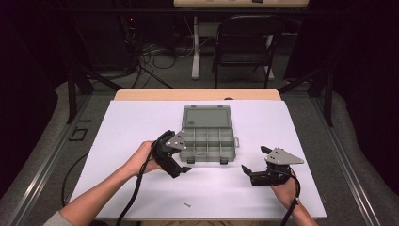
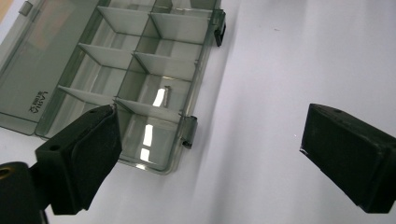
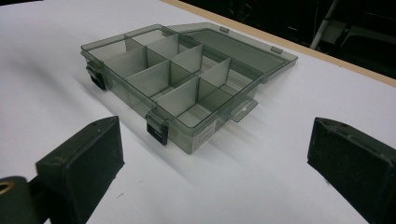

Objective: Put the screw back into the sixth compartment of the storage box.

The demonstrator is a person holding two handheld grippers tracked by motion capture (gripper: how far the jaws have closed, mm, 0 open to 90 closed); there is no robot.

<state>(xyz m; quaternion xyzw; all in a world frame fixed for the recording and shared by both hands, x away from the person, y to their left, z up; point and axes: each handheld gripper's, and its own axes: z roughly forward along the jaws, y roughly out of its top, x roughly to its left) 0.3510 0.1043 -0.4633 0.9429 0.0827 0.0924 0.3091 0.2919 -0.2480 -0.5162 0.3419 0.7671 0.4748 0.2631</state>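
A smoky grey see-through compartment box (image 1: 207,158) lies in the middle of the white table with its lid (image 1: 207,117) folded back flat. Dividers split the box (image 2: 201,70) into several compartments, and a small thin bright piece (image 2: 167,88) lies in one near the front. My left gripper (image 1: 184,157) is at the box's front left corner, open, with nothing between its jaws (image 2: 210,126). My right gripper (image 1: 254,159) hovers to the right of the box, open and aimed at the box (image 3: 130,100) across bare table (image 3: 215,130).
A small screw (image 1: 187,205) lies on the white table (image 1: 141,122) near its front edge, between my forearms. Two black latches (image 3: 157,129) stick out from the box's front wall. Behind the table stand a folding chair (image 1: 244,44) and loose cables on the floor.
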